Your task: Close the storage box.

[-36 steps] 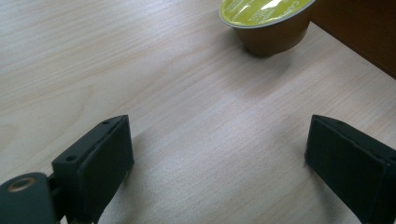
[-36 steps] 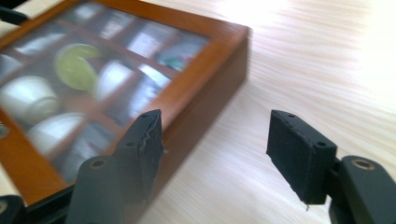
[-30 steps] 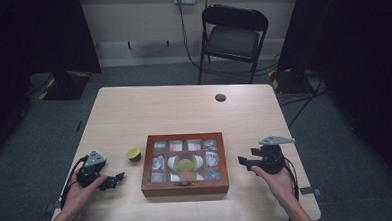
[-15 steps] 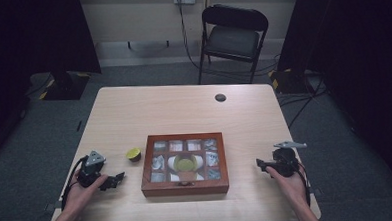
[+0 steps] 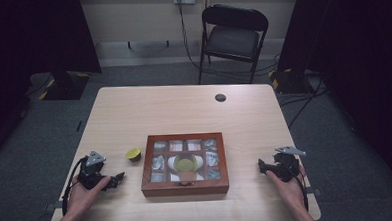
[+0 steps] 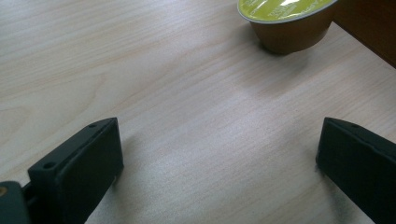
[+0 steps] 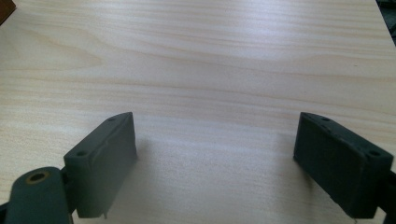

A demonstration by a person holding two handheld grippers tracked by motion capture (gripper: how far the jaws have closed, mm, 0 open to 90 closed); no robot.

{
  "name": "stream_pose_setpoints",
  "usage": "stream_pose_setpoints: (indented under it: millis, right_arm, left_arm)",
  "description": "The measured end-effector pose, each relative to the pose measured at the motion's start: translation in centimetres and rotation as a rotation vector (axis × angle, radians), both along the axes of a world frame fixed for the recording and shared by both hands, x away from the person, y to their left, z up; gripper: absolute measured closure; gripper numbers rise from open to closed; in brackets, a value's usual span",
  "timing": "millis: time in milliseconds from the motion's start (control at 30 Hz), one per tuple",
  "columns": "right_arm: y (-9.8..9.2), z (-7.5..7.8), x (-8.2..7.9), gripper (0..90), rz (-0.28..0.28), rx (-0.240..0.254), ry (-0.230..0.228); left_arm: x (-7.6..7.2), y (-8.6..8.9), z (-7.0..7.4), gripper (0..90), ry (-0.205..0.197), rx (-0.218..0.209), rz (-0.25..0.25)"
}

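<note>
Table (image 5: 184,106): big, light wood.
Box (image 5: 185,188): brown wood, near the front edge, between the two hands. Small squares inside, a green-topped cup in the middle.
Left gripper (image 5: 118,179): low on the table, left of the box, jaws just spread wide, nothing between them.
Right gripper (image 5: 261,165): low on the table, right of the box, jaws just spread wide, nothing between them.
Little cup (image 5: 133,154): green top, just left of the box, close ahead of the left gripper.

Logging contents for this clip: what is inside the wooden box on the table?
The wooden box has small compartments around its edge holding pale wrapped items, too blurred to identify. A green-lidded capsule sits in the middle section on something white. What lies beneath these is covered.
</note>
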State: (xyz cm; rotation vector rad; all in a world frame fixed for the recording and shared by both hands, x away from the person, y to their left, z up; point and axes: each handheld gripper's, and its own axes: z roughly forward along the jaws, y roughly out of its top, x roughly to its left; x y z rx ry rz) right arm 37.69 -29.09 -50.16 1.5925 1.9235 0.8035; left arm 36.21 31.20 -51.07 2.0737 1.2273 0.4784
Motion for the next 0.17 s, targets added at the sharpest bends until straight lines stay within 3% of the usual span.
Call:
stream_pose_setpoints:
  millis: [167]
  right_arm:
    - [0.0, 0.0, -0.24, 12.3, -0.01, -0.001, -0.001]
  left_arm:
    - [-0.04, -0.02, 0.0, 0.0, 0.0, 0.0, 0.005]
